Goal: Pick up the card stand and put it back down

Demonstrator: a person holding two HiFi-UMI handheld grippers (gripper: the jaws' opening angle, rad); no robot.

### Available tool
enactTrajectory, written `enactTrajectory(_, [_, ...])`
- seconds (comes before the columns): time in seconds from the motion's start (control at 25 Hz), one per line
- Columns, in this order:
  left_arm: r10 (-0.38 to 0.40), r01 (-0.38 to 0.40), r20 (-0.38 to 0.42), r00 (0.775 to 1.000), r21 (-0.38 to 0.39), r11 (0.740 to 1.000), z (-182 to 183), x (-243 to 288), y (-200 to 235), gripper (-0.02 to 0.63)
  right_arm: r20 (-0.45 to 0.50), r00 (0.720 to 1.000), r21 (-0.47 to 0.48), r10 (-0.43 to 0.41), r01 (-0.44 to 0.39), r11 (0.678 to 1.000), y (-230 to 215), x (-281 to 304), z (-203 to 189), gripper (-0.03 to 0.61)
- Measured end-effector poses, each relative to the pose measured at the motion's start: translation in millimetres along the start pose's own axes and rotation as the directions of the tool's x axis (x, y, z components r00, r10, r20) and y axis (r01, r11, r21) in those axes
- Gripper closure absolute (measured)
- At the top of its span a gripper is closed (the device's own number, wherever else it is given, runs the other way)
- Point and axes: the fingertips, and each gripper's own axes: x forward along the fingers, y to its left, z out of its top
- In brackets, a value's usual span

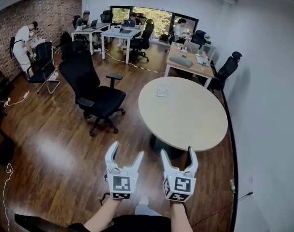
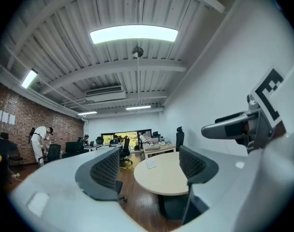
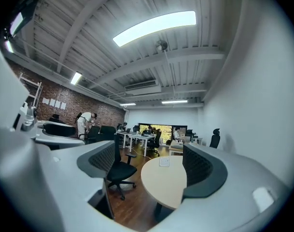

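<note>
A small clear card stand (image 1: 163, 91) holding a white card sits near the far edge of the round beige table (image 1: 185, 120). It also shows small in the left gripper view as the card stand (image 2: 150, 163) and in the right gripper view as the card stand (image 3: 164, 162). My left gripper (image 1: 124, 154) and right gripper (image 1: 179, 153) hang side by side over the wooden floor, well short of the table. Both are open with nothing between the fingers. In the gripper views, the left gripper (image 2: 149, 170) and right gripper (image 3: 151, 170) frame the table far ahead.
A black office chair (image 1: 91, 93) stands left of the table. A white wall (image 1: 272, 105) runs close along the right. Desks (image 1: 190, 62) with seated people and more chairs fill the back. A person (image 1: 23, 45) stands by the brick wall at left.
</note>
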Motion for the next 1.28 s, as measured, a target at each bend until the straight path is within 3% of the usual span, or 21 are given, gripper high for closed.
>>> enactTrajectory(0.24, [0.0,0.0,0.0,1.0,0.014,1.0,6,93,-6,0.222,-0.011,0.999,0.006,0.045,-0.045,0.999,-35,78,-6,0.138])
enactTrajectory(0.36, [0.0,0.001,-0.037,0.999,0.023,1.0,-5,124,-8,0.224,-0.028,0.997,0.036,0.066,-0.065,0.997,-48,110,-25,0.138])
enactTrajectory(0.52, [0.027,-0.028,-0.074,0.997,-0.005,1.0,-22,160,6,0.235,-0.054,0.993,0.065,0.105,-0.101,0.993,-51,147,-43,0.143])
enactTrajectory(0.72, [0.023,-0.023,-0.068,0.997,-0.004,1.0,-34,232,31,0.275,-0.073,0.993,0.07,0.094,-0.089,0.994,-65,214,-61,0.161])
enactTrajectory(1.08, [0.049,-0.048,0.047,0.998,-0.013,0.999,4,364,110,0.279,0.015,0.999,-0.006,0.029,-0.029,1.0,-94,363,-9,0.161])
enactTrajectory(1.28, [0.004,-0.003,0.032,0.999,-0.014,1.0,-15,421,128,0.279,-0.003,1.0,0.003,0.016,-0.016,1.0,-92,416,-25,0.165])
